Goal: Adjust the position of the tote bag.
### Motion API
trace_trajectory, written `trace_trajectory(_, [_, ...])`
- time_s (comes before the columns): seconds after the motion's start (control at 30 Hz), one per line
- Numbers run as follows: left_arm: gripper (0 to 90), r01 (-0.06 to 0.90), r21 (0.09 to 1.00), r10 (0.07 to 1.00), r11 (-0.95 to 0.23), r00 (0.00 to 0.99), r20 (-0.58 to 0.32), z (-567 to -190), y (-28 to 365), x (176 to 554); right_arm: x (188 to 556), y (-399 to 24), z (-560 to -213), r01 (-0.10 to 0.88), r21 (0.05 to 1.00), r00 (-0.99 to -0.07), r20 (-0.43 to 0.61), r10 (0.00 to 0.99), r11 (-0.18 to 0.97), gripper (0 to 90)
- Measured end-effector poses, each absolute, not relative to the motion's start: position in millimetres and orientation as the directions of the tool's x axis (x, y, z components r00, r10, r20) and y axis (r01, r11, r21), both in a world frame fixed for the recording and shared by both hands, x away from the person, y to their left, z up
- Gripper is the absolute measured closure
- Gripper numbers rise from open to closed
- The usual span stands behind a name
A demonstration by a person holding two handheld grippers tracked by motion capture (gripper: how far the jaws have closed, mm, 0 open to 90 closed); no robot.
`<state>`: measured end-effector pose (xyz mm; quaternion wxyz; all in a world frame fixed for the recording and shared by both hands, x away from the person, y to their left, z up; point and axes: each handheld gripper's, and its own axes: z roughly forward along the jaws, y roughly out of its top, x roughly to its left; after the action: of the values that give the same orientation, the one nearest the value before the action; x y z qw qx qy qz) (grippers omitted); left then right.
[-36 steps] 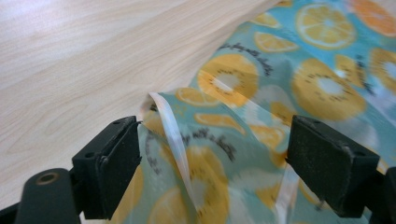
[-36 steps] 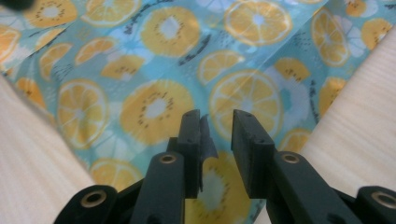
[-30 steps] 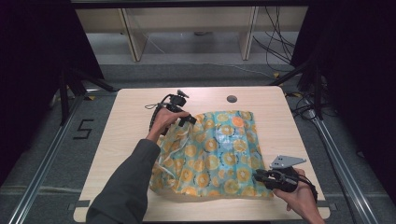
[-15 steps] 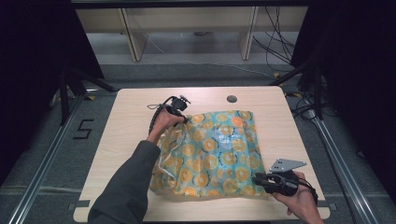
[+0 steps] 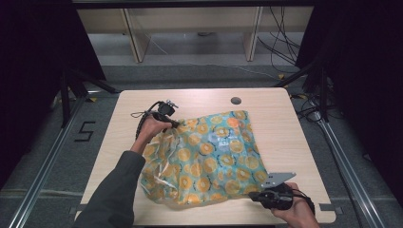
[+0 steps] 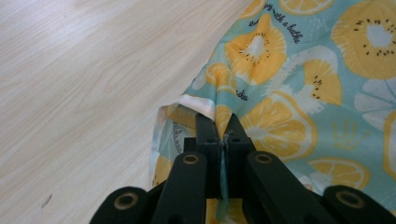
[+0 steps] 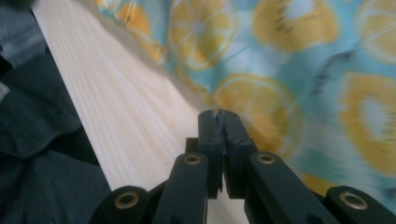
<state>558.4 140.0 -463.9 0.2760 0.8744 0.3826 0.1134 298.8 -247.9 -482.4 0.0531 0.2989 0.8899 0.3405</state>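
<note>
The fruit-print cloth [image 5: 209,156] lay mid-table [image 5: 285,118]. The left gripper [image 6: 219,135] pinched its corner at 10 o'clock; the right gripper [image 7: 223,122], jaws together, held nothing visible. Pulling slowly would keep the cloth flat.

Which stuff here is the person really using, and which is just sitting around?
Using:
- fruit-print cloth
- left gripper, pinching a fold of it
- right gripper, at its near corner

Sitting around:
- table, with its round hole
- cables on the floor
</note>
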Motion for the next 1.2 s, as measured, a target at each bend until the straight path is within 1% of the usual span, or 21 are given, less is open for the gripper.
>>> trace_trajectory(0.07, [87.8, 0.606, 0.572, 0.733, -0.553, 0.68, -0.013, -464, 146, 554, 300, -240, -489, 0.515, 0.623, -0.804, 0.113, 0.584, 0.589, 88.6])
trace_trajectory(0.1, [87.8, 0.606, 0.571, 0.731, -0.554, 0.682, -0.014, -465, 149, 550, 304, -239, -491, 0.496, 0.619, -0.805, 0.066, 0.59, 0.608, 89.1])
trace_trajectory(0.3, [87.8, 0.595, 0.558, 0.717, -0.579, 0.697, 0.001, -470, 157, 538, 321, -239, -486, 0.52, 0.618, -0.772, 0.043, 0.635, 0.59, 90.0])
trace_trajectory(0.33, [87.8, 0.592, 0.559, 0.716, -0.58, 0.698, 0.003, -471, 159, 536, 326, -239, -487, 0.503, 0.623, -0.775, 0.016, 0.632, 0.6, 90.0])
trace_trajectory(0.37, [87.9, 0.595, 0.562, 0.721, -0.575, 0.693, 0.003, -474, 164, 533, 332, -238, -488, 0.509, 0.604, -0.769, 0.0, 0.639, 0.613, 90.0])
trace_trajectory(0.47, [87.9, 0.603, 0.551, 0.72, -0.577, 0.694, -0.006, -478, 170, 527, 340, -236, -488, 0.506, 0.606, -0.758, -0.028, 0.652, 0.614, 90.0])
trace_trajectory(0.53, [87.9, 0.602, 0.557, 0.715, -0.572, 0.699, -0.02, -483, 173, 513, 357, -237, -487, 0.504, 0.6, -0.744, -0.064, 0.665, 0.622, 90.0])
trace_trajectory(0.63, [87.9, 0.572, 0.566, 0.687, -0.593, 0.726, -0.014, -483, 174, 499, 371, -239, -487, 0.521, 0.603, -0.721, -0.068, 0.69, 0.604, 90.0])
trace_trajectory(0.67, [87.9, 0.568, 0.582, 0.689, -0.582, 0.724, -0.018, -484, 172, 493, 380, -242, -486, 0.529, 0.602, -0.711, -0.07, 0.7, 0.598, 90.0])
trace_trajectory(0.7, [87.9, 0.54, 0.583, 0.661, -0.607, 0.75, -0.006, -483, 171, 480, 395, -248, -486, 0.536, 0.599, -0.704, -0.073, 0.707, 0.595, 90.0])
trace_trajectory(0.73, [87.9, 0.54, 0.583, 0.661, -0.607, 0.75, -0.006, -483, 171, 480, 395, -248, -486, 0.536, 0.599, -0.704, -0.073, 0.707, 0.595, 90.0])
trace_trajectory(0.77, [87.9, 0.535, 0.607, 0.662, -0.588, 0.749, -0.019, -481, 168, 469, 409, -252, -488, 0.551, 0.611, -0.681, -0.065, 0.729, 0.569, 90.0])
trace_trajectory(0.83, [87.9, 0.517, 0.604, 0.641, -0.606, 0.767, -0.012, -478, 166, 463, 415, -254, -487, 0.548, 0.606, -0.687, -0.068, 0.724, 0.577, 90.0])
trace_trajectory(0.93, [87.5, 0.49, 0.623, 0.617, -0.609, 0.787, -0.015, -475, 160, 450, 443, -257, -484, 0.575, 0.607, -0.659, -0.054, 0.75, 0.549, 90.0])
trace_trajectory(0.97, [87.5, 0.496, 0.647, 0.626, -0.579, 0.779, -0.037, -475, 155, 444, 447, -257, -484, 0.579, 0.602, -0.656, -0.055, 0.752, 0.549, 90.0])
trace_trajectory(1.03, [87.5, 0.48, 0.652, 0.608, -0.587, 0.793, -0.037, -474, 150, 439, 452, -257, -486, 0.575, 0.619, -0.645, -0.059, 0.762, 0.535, 90.0])
trace_trajectory(1.07, [87.5, 0.48, 0.656, 0.607, -0.582, 0.794, -0.042, -474, 147, 436, 461, -257, -484, 0.586, 0.604, -0.644, -0.058, 0.763, 0.54, 90.0])
trace_trajectory(1.1, [87.5, 0.457, 0.66, 0.581, -0.596, 0.813, -0.038, -473, 139, 430, 473, -257, -485, 0.581, 0.608, -0.639, -0.072, 0.766, 0.541, 90.0])
trace_trajectory(1.13, [87.5, 0.457, 0.66, 0.581, -0.596, 0.813, -0.038, -473, 139, 430, 473, -257, -485, 0.581, 0.608, -0.639, -0.072, 0.766, 0.541, 90.0])
trace_trajectory(1.17, [87.5, 0.454, 0.673, 0.568, -0.584, 0.821, -0.06, -476, 130, 422, 485, -257, -485, 0.583, 0.614, -0.624, -0.08, 0.777, 0.531, 90.0])
trace_trajectory(1.2, [87.5, 0.454, 0.673, 0.568, -0.584, 0.821, -0.06, -476, 130, 422, 485, -257, -485, 0.583, 0.614, -0.624, -0.08, 0.777, 0.531, 90.0])
